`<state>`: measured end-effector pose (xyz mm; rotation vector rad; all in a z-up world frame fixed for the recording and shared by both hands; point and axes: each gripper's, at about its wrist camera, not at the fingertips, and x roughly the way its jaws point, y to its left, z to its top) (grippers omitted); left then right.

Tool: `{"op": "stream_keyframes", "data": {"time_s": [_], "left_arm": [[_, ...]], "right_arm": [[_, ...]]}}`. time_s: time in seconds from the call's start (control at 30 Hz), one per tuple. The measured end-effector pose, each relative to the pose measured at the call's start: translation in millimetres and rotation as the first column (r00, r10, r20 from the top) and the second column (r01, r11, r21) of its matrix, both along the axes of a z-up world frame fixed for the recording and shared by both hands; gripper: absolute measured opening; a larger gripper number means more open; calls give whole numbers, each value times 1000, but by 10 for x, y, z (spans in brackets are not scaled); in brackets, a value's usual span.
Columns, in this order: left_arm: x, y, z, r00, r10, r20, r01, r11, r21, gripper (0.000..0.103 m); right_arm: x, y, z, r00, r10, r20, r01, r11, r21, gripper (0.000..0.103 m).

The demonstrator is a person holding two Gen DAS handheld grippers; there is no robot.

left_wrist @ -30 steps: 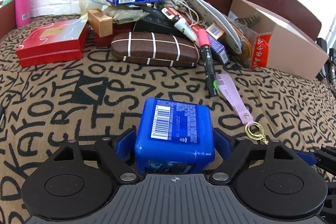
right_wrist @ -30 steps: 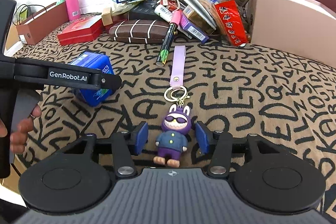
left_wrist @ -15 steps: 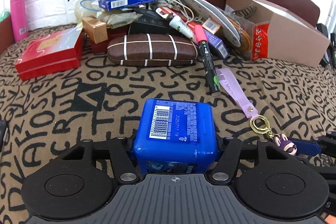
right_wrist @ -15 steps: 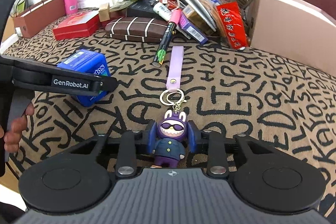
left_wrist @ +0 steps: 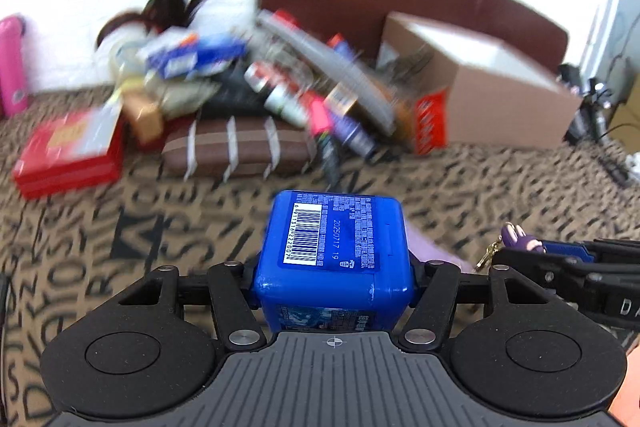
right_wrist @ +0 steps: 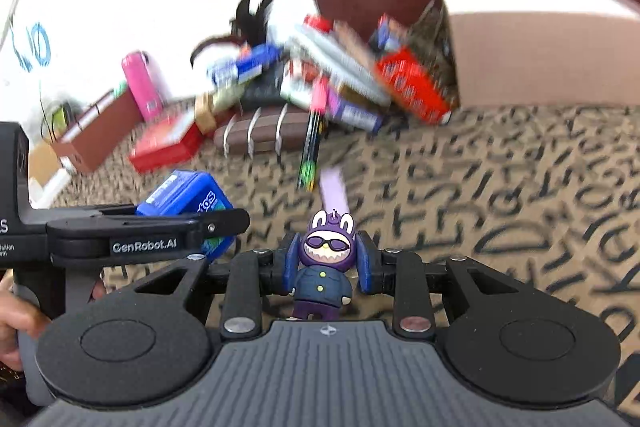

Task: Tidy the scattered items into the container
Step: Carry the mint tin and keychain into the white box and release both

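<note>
Both lifted off the cloth, left gripper [left_wrist: 334,273] clenching blue box [left_wrist: 334,239], right gripper [right_wrist: 327,263] clenching upright rabbit keychain [right_wrist: 326,263].

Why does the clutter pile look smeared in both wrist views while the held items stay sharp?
Left wrist view: motion blur smears the clutter pile, while the blue box in the jaws stays crisp. Right wrist view: same streaking, the purple bunny keychain sharp, the white wall overexposed.

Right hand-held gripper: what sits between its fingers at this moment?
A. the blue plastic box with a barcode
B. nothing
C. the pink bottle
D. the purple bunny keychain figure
D: in the right wrist view the right hand-held gripper has its blue pads pressed on both sides of the purple bunny keychain figure.
</note>
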<state>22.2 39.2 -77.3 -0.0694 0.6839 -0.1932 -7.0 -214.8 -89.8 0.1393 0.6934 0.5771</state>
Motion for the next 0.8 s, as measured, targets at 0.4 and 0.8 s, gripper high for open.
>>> {"op": "stream_keyframes", "data": {"time_s": [0.4, 0.8], "left_arm": [[460, -723, 672, 976, -165, 139, 169, 986, -14, 62], [1373, -1426, 1244, 949, -245, 200, 250, 968, 0, 62]], "right_arm": [[219, -620, 717, 967, -92, 236, 81, 995, 54, 33], [827, -1178, 1358, 871, -197, 450, 224, 975, -7, 33]]}}
